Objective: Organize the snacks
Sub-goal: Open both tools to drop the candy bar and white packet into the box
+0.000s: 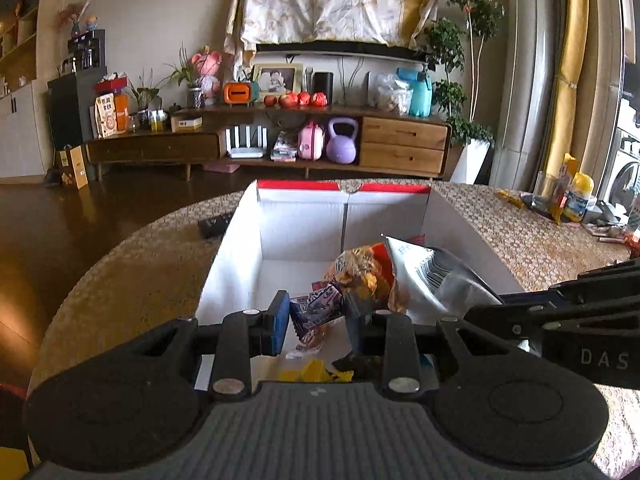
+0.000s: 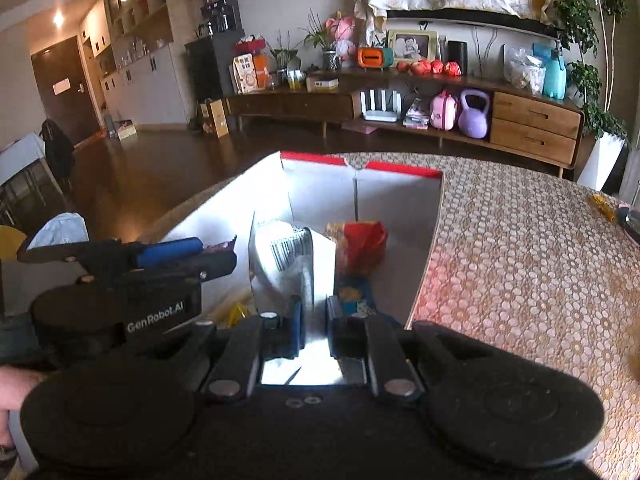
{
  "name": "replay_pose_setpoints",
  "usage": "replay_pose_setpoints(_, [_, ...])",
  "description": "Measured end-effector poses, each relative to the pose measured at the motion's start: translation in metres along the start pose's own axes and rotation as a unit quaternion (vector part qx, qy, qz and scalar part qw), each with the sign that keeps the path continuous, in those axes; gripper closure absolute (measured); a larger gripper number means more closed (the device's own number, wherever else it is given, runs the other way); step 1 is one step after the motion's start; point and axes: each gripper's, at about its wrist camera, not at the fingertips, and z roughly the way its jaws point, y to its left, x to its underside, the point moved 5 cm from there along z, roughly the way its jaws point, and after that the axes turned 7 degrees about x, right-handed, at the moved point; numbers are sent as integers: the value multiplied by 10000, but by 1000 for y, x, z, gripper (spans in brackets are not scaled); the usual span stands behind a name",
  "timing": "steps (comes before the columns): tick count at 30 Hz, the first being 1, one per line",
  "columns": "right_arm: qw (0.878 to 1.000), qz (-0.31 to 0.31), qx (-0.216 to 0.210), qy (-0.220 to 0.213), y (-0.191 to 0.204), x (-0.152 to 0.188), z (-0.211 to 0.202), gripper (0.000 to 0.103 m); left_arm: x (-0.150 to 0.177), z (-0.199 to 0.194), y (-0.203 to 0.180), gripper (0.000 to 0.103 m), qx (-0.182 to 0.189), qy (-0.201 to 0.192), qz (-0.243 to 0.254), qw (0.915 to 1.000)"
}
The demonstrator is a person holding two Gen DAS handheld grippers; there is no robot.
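A white cardboard box [image 1: 304,232] with a red rim stands on the table and holds snack packets. My left gripper [image 1: 318,312] is over the box's near end, shut on a purple snack packet [image 1: 316,308]. An orange-yellow packet [image 1: 360,272] lies behind it. My right gripper [image 2: 314,320] is shut on a silver bag [image 2: 296,264] with a barcode and holds it over the box [image 2: 396,200]; the bag also shows in the left wrist view [image 1: 432,276]. A red packet [image 2: 360,246] and a blue packet [image 2: 354,300] lie in the box.
The table [image 2: 520,260] has a beige patterned cloth. Bottles and packets [image 1: 568,196] stand at its far right. A black remote [image 1: 214,224] lies left of the box. A wooden TV cabinet [image 1: 280,136] is across the room.
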Motion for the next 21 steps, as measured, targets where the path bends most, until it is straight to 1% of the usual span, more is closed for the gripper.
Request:
replay_pose_setpoints(6, [9999,-39,55,88,-2,5,1,92,3,4,1,74,-1,111,17,9999])
replay_pose_setpoints(7, [9999,-47,58,90,-2,6,1,89,3,4,0,74,3,134,20,9999])
replay_pose_setpoints(12, [9999,-74,78,61,1,7,-3,86,1,4,-1,73,-24,160,20,9999])
replay_pose_setpoints(16, [9999,-65,98,-15,-2,7,-10,81,0,3,-3,73,-9,148,44,9999])
replay_pose_setpoints(17, [9999,-46,91,-38,-4,7,-11,80,-1,3,-4,72,-7,157,52,9999])
replay_pose_setpoints(19, [9999,-2,85,-116,-7,7,-17,79,-3,1,-7,62,10,175,18,9998])
replay_pose_setpoints(20, [9998,22,83,-156,-8,7,-20,76,-4,-1,-8,44,22,163,-34,9999])
replay_pose_setpoints(21, [9997,51,92,-199,-11,7,-23,74,-5,-3,-9,34,53,100,-108,9999])
